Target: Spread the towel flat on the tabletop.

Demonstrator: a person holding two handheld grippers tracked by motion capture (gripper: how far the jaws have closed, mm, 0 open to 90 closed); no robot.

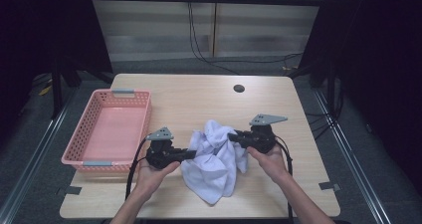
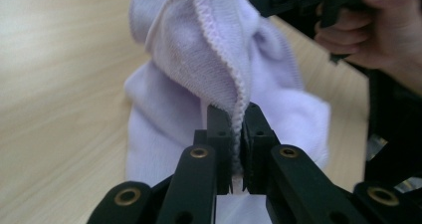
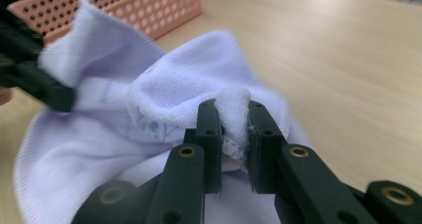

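A crumpled pale lilac towel (image 1: 215, 157) lies on the wooden table (image 1: 199, 99), near the front middle. My left gripper (image 1: 193, 154) comes at it from the left and is shut on its stitched hem, seen pinched between the jaws in the left gripper view, towel (image 2: 199, 69). My right gripper (image 1: 232, 137) reaches in from the right and is shut on a thick fold at the towel's top, towel (image 3: 149, 104). In the right gripper view the other gripper (image 3: 30, 79) clamps the far corner. A hand holds each tool.
A pink perforated basket (image 1: 110, 129) stands at the table's left, its wall (image 3: 124, 5) behind the towel in the right gripper view. A round dark hole (image 1: 239, 88) sits near the table's far edge. Black cables trail off the front edge.
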